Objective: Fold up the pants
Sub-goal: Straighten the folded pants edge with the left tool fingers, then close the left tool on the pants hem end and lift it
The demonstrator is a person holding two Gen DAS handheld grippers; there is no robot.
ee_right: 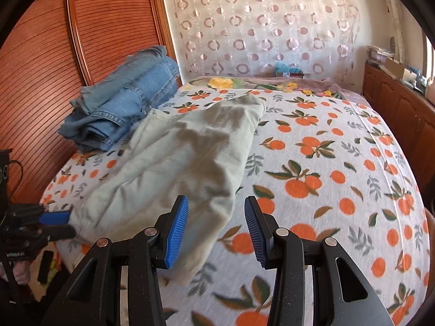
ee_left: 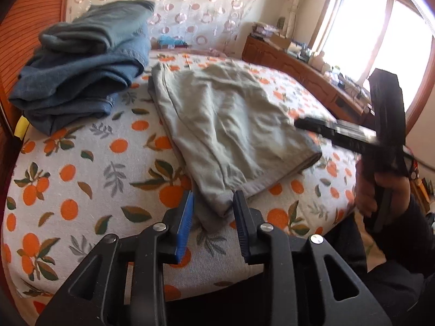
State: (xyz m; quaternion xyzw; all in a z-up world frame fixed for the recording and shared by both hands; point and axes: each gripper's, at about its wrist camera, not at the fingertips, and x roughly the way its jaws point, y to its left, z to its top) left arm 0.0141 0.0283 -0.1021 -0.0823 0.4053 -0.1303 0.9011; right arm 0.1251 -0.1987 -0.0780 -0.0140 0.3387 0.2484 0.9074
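Pale grey-green pants [ee_left: 225, 133] lie folded on the orange-print bed cover [ee_left: 81, 176]; they also show in the right wrist view [ee_right: 179, 163]. My left gripper [ee_left: 213, 203] is open, its blue pads either side of the pants' near corner. My right gripper [ee_right: 216, 222] is open over the pants' near right edge, holding nothing. The right gripper appears in the left wrist view [ee_left: 301, 123] above the pants' right side. The left gripper appears in the right wrist view [ee_right: 64, 222] at the pants' left corner.
A pile of folded blue jeans [ee_left: 81, 73] sits at the bed's far left by the wooden headboard [ee_right: 40, 81]. A wooden cabinet [ee_left: 299, 65] runs along the right under the window. A patterned curtain [ee_right: 258, 27] hangs behind the bed.
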